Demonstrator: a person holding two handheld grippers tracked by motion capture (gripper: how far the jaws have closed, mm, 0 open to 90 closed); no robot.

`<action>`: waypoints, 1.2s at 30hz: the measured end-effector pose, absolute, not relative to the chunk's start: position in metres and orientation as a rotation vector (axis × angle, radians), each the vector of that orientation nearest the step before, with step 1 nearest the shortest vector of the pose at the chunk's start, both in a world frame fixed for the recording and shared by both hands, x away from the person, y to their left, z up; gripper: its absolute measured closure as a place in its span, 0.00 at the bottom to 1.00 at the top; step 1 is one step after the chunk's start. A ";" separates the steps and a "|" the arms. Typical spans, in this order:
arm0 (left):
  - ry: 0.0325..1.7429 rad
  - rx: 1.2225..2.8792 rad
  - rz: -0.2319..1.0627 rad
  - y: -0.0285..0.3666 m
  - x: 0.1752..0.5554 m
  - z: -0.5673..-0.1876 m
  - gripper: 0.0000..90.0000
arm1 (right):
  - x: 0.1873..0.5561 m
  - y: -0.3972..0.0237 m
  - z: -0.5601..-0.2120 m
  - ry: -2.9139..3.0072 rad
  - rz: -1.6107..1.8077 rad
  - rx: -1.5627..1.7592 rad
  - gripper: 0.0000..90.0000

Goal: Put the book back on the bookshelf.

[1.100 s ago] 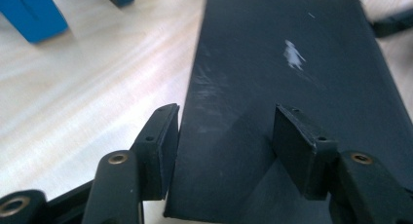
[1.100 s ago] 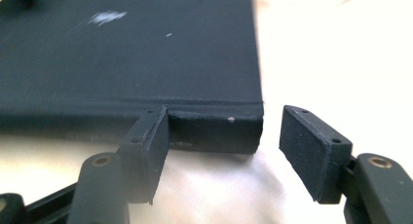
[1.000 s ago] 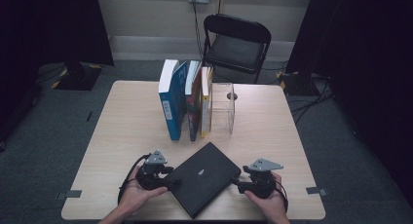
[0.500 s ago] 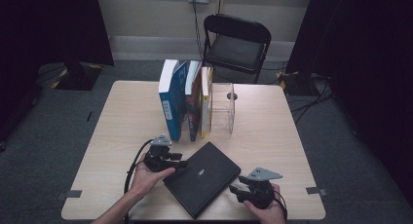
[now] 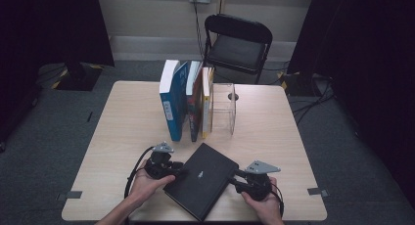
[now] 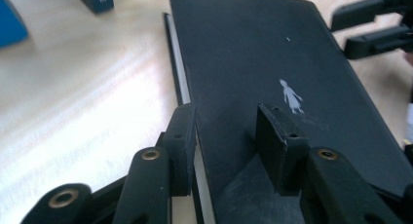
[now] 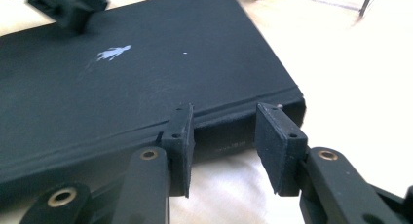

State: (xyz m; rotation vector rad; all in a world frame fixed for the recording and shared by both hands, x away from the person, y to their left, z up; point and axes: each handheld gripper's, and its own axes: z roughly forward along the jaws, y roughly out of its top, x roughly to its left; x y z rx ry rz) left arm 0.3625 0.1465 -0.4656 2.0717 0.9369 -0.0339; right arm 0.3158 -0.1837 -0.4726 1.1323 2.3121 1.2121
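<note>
Now the black book lies flat on the table. Left tool closes over its edge, apparently gripping; right tool, half open, faces the spine, ready for lifting.

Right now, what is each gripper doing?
Left gripper: just been closing, black book edge between its jaws; grip cannot be told.
Right gripper: just been closing, open at the book's spine.
</note>
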 end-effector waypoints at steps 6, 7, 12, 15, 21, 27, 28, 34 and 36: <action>0.934 2.085 -0.070 0.155 0.350 -0.464 0.64 | 0.328 -0.177 -0.473 2.265 1.187 1.143 0.65; 0.933 2.080 -0.083 0.157 0.348 -0.465 0.64 | 0.331 -0.175 -0.474 2.247 1.183 1.161 0.65; 0.926 2.072 -0.130 0.162 0.337 -0.465 0.65 | 0.343 -0.167 -0.475 2.212 1.145 1.178 0.65; 0.946 2.056 -0.122 0.162 0.334 -0.465 0.69 | 0.348 -0.167 -0.477 2.202 1.145 1.206 0.61; 0.984 2.024 -0.092 0.157 0.348 -0.470 0.58 | 0.337 -0.170 -0.476 2.268 1.140 1.187 0.57; 1.059 1.951 -0.174 0.157 0.357 -0.476 0.60 | 0.330 -0.170 -0.479 2.273 1.143 1.185 0.60; 1.068 1.935 -0.187 0.157 0.358 -0.477 0.60 | 0.330 -0.170 -0.479 2.270 1.145 1.181 0.60; 1.121 1.924 -0.200 0.149 0.364 -0.477 0.56 | 0.334 -0.170 -0.480 2.255 1.157 1.183 0.64; 1.143 1.919 -0.212 0.149 0.364 -0.476 0.58 | 0.336 -0.169 -0.481 2.249 1.157 1.178 0.68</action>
